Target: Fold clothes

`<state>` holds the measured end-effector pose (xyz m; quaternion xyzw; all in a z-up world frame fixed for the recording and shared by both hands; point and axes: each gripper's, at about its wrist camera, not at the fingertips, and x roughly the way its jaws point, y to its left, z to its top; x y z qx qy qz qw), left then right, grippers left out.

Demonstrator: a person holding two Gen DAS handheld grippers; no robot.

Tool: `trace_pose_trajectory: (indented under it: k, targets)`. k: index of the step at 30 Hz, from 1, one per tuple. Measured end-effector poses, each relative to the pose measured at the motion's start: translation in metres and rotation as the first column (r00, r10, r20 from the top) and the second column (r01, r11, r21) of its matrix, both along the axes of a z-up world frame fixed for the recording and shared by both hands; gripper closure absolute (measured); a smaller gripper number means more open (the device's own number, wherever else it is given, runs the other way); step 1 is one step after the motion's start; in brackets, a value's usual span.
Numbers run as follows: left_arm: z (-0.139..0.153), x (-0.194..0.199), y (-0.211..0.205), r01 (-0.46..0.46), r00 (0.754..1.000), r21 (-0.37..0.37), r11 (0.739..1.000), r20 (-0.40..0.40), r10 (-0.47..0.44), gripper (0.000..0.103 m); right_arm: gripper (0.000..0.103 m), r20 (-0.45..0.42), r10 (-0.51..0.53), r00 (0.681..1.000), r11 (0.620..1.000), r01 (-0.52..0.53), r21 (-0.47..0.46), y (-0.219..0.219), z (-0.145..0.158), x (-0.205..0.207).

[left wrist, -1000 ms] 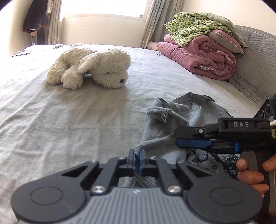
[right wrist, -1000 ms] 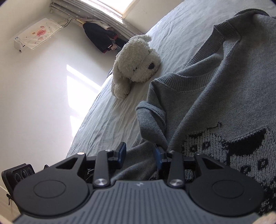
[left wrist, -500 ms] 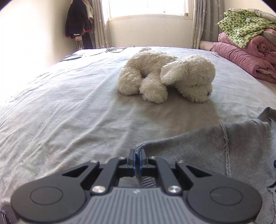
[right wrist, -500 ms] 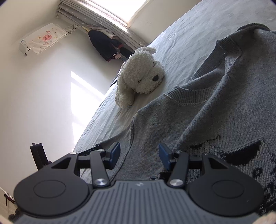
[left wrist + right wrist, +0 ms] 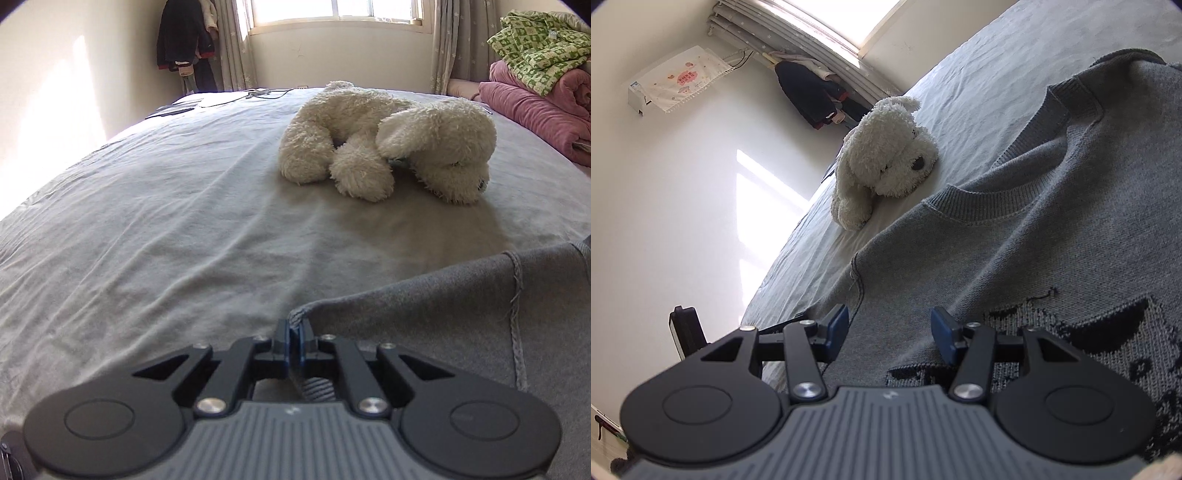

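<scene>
While the left claw is pinched tight on the ribbed edge of the grey sweater, its view shows only that stretched corner of the knit, reaching in from the right over the grey bed sheet. Beyond lie the white plush dog, a dark coat hanging in the corner beside the window, and, at the far right, a pile of pink and green bedding that the other camera misses. From the right wrist, the sweater spreads flat on the bed, its round neckline toward the plush dog and a black knitted pattern on its front, hidden from the left view. Here the right claw stands about half open over the knit, its blue pads holding nothing; its jaws have just been opening. A cloth-covered wall unit shows high on the left wall.
</scene>
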<state>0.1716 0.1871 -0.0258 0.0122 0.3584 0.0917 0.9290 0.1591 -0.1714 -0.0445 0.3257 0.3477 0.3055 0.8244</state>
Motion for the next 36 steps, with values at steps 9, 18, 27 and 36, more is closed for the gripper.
trace_pose_trajectory:
  k: [9, 18, 27, 36]
  targets:
    - [-0.003, 0.002, 0.006, -0.045, 0.999, -0.171, 0.984, -0.021, 0.042, 0.089, 0.049, -0.004, -0.003, 1.000, 1.000, 0.003, 0.002, -0.001, 0.000, -0.001]
    - [-0.008, 0.016, -0.023, -0.118, 0.991, 0.092, 0.989, -0.046, 0.123, 0.100, 0.049, -0.007, -0.016, 1.000, 1.000, 0.016, 0.012, -0.005, 0.000, -0.002]
    - [0.040, 0.011, -0.075, -0.233, 0.971, 0.005, 0.972, 0.054, 0.233, 0.077, 0.048, -0.007, -0.052, 0.999, 0.999, 0.052, 0.012, -0.010, 0.002, -0.002]
    - [0.016, 0.010, -0.144, -0.148, 0.971, -0.391, 0.909, 0.117, 0.208, 0.076, 0.046, -0.025, -0.112, 0.993, 0.994, 0.111, -0.024, -0.019, 0.000, 0.001]
